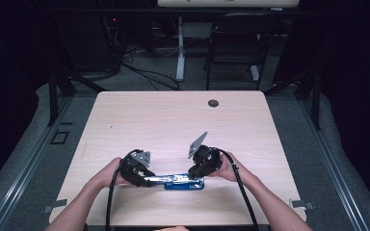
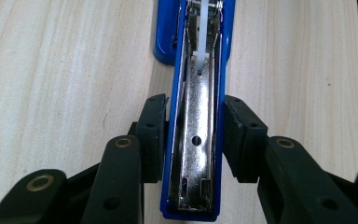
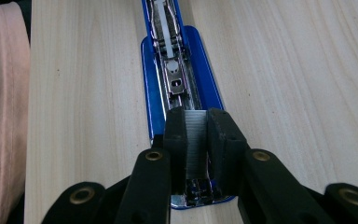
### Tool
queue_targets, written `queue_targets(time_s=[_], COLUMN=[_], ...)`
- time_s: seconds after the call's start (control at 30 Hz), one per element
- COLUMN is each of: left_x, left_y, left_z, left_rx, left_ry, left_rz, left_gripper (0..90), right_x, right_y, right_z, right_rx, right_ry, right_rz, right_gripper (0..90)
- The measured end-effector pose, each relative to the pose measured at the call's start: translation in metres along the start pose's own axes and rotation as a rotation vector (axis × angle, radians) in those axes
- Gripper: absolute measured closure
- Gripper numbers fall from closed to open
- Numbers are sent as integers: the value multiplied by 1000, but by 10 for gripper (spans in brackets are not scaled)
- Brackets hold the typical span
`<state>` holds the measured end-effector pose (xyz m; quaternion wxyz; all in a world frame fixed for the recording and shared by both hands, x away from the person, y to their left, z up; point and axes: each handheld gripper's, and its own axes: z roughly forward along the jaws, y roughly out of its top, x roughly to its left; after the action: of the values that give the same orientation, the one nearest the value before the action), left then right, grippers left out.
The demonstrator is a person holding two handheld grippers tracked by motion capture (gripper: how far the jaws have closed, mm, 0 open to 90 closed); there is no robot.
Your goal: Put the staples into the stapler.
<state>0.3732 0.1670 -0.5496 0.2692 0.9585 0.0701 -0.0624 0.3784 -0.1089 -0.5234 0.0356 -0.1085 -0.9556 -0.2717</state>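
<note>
right gripper (image 3: 196, 135) pinching staples (image 3: 196, 144), stapler (image 3: 154, 100)

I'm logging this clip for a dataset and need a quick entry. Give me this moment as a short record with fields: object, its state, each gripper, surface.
object: blue stapler
state: opened out flat, metal staple channel exposed, lying near the table's front edge
left gripper: jaws on either side of the stapler's opened arm, holding it
right gripper: shut on a strip of staples, over the stapler's base end
surface: light wooden table
other: small dark round grommet near the far edge
</note>
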Motion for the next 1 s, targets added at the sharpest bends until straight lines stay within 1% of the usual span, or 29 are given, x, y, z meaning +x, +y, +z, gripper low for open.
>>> queue_targets(time_s=[0.2, 0.3, 0.4, 0.53, 0.63, 0.7, 0.73, 0.8, 0.87, 0.9, 1.0], left_x=[0, 0, 0, 0, 0, 0, 0, 0, -2, -2, -2], left_y=[0, 0, 0, 0, 0, 0, 0, 0, 1, 1, 1], left_z=[0, 0, 0, 0, 0, 0, 0, 0, 0, 0, 0], left_rx=[0, -1, -1, 0, -1, -1, -1, 0, 4, 5, 4], left_ry=[0, 0, 0, 0, 0, 0, 0, 2, 12, 13, 13], left_rz=[-2, -1, -2, -2, -2, -2, -2, -2, 5, 7, 7], left_gripper=[627, 627, 627, 627, 627, 627, 627, 628, 629, 630, 631], right_x=[1, 1, 1, 2, 2, 2, 2, 3, 3, 3, 2], right_y=[0, -2, -4, -5, -5, -5, -6, -6, -5, -5, -6], right_z=[1, 1, 1, 0, 0, 0, 1, 2, 3, 3, 3], right_rx=[3, -5, -14, -4, -2, 10, 5, 21, 19, 28, 25], right_ry=[8, 12, 14, 12, 10, 7, 10, 2, 6, 5, 11], right_rz=[-60, -83, -92, -111, -118, -120, -109, -105, -100, -98, -85], right_gripper=[786, 785, 785, 785, 783, 778, 774, 755, 745, 735, 711])
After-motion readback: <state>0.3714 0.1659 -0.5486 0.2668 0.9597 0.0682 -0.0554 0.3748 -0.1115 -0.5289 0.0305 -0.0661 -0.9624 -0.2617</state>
